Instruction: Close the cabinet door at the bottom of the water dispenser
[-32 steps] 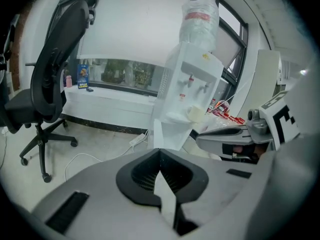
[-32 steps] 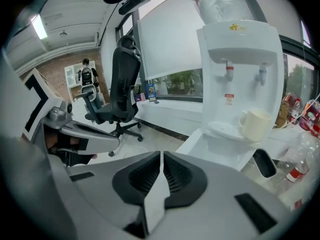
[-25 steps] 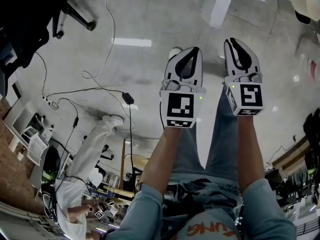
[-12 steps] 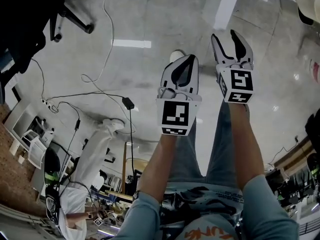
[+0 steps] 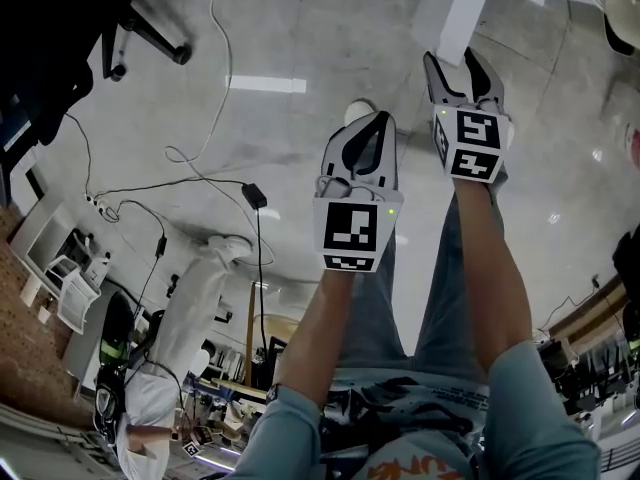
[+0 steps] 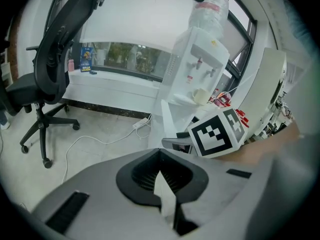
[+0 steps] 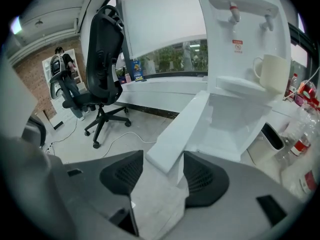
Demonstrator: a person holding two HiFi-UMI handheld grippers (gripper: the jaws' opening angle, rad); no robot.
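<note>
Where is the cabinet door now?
The door stands open at the right gripper view's centre, below the mug; its edge shows between the right gripper's jaws, which have just been opening.

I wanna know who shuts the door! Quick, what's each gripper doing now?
Left gripper: jaws shut, holding nothing.
Right gripper: jaws open, just been opening; the cabinet door edge shows between them, not gripped.

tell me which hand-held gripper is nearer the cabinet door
Right. The right hand-held gripper, jaws just opened, has the edge of the cabinet door between them; the left hand-held gripper, shut, sits farther back.
</note>
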